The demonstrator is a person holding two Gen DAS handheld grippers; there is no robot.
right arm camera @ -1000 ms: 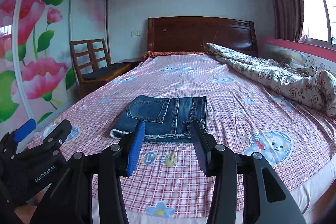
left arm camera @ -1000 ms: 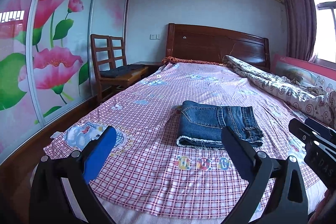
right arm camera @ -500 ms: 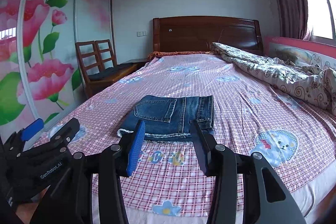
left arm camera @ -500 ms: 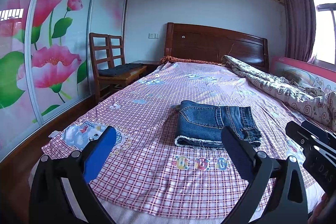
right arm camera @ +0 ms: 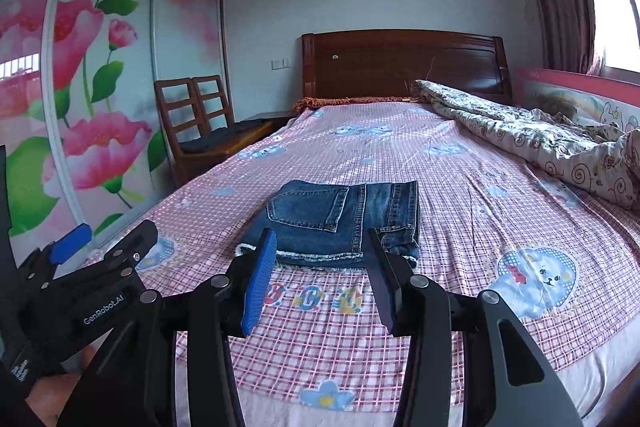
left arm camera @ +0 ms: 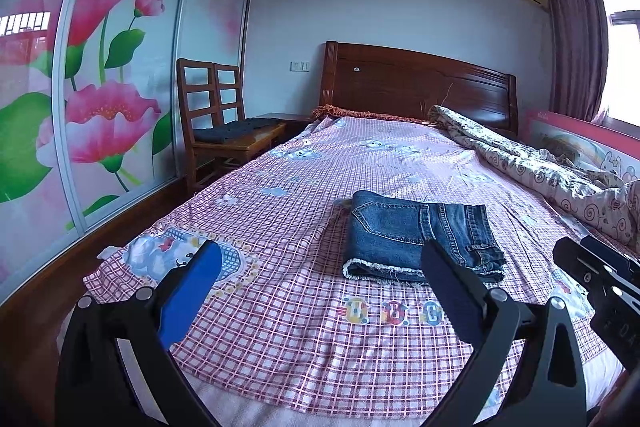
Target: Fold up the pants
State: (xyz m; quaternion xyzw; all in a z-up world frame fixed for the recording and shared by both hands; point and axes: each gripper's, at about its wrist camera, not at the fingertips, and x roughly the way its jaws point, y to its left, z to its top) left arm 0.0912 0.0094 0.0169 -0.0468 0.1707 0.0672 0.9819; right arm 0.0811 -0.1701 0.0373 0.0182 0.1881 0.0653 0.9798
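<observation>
From low left of frame my left tool (left arm camera: 320,279) gapes wide and empty, the folded pants (right arm camera: 340,219) lie mid-frame on the bed (right arm camera: 460,187), my right tool (right arm camera: 320,267) half apart, empty; folding looks finished, so next I'd just withdraw.

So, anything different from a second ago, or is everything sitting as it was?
Nothing visibly changed. The folded jeans lie untouched on the bed. The left gripper and the right gripper hang open and empty short of them, as before.
</observation>
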